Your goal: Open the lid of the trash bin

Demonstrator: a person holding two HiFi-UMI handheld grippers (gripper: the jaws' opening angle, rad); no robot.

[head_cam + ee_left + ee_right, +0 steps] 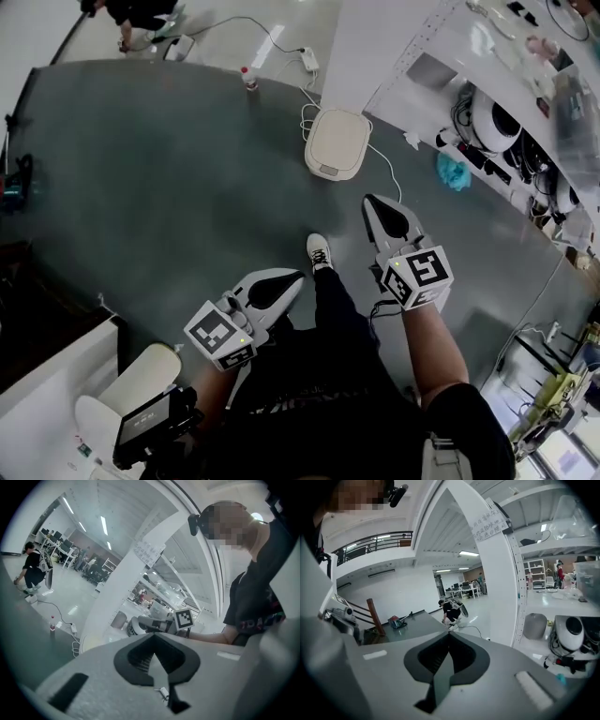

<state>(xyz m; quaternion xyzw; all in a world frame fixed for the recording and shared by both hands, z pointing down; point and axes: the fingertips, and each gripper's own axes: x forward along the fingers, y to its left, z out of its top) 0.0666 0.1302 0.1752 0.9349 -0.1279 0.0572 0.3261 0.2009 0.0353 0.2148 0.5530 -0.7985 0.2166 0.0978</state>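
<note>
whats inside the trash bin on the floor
The contents cannot be seen: the cream lid of the trash bin is down and covers the whole opening. Nothing lies on top of the lid. A white cable runs on the floor beside it.

Cream bin lid [335,142], dk grey floor [169,187]

Black short-sleeved top [314,389], dark trousers [337,305], seemingly a white shoe [320,251]; the left gripper [300,276] and right gripper [369,200] are pale grey.
</note>
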